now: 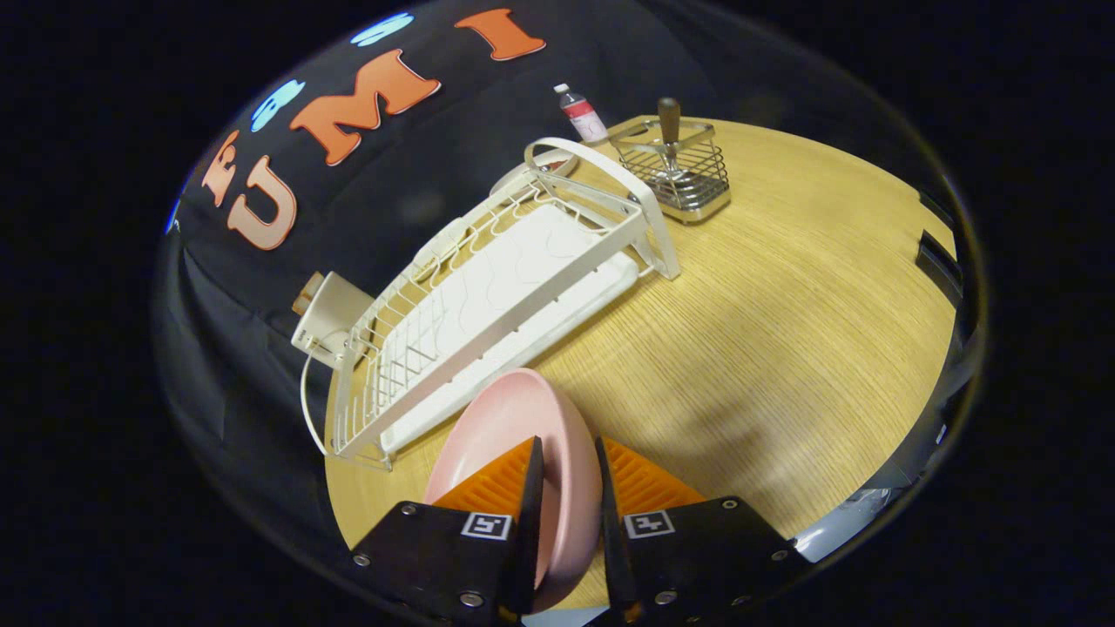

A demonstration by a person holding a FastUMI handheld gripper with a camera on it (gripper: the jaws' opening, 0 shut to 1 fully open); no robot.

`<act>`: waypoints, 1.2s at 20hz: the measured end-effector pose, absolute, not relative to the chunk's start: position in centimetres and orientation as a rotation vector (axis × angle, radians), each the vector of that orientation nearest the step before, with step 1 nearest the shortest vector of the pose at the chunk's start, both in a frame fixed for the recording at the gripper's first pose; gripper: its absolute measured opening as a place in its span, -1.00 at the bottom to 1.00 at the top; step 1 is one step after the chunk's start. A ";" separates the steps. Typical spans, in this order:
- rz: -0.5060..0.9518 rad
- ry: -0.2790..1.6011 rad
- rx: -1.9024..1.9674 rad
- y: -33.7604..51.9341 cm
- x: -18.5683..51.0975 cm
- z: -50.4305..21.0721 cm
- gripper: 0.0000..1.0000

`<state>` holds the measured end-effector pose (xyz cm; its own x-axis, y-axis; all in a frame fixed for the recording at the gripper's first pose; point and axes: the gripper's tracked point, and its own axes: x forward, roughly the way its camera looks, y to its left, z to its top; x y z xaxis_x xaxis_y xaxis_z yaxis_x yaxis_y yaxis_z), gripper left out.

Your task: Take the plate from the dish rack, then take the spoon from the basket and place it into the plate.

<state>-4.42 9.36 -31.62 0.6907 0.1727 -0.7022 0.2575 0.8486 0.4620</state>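
The gripper (568, 475) has its two fingers closed on the rim of the pale pink, smooth round plate (514, 435), held on edge above the near edge of the wooden table (784, 331), just beside the white wire dish rack (488, 296). The plate looks stiff, light and probably slippery, so the rim grip should stay firm. The spoon with a brown handle (669, 131) stands in the metal wire basket (684, 178) at the far edge.
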 end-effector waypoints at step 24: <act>-0.191 0.470 0.057 -8.0 5.8 -21.0 0.91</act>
<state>5.81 -7.99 -20.97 0.8741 -0.1692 -0.4554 0.1955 0.9806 0.0109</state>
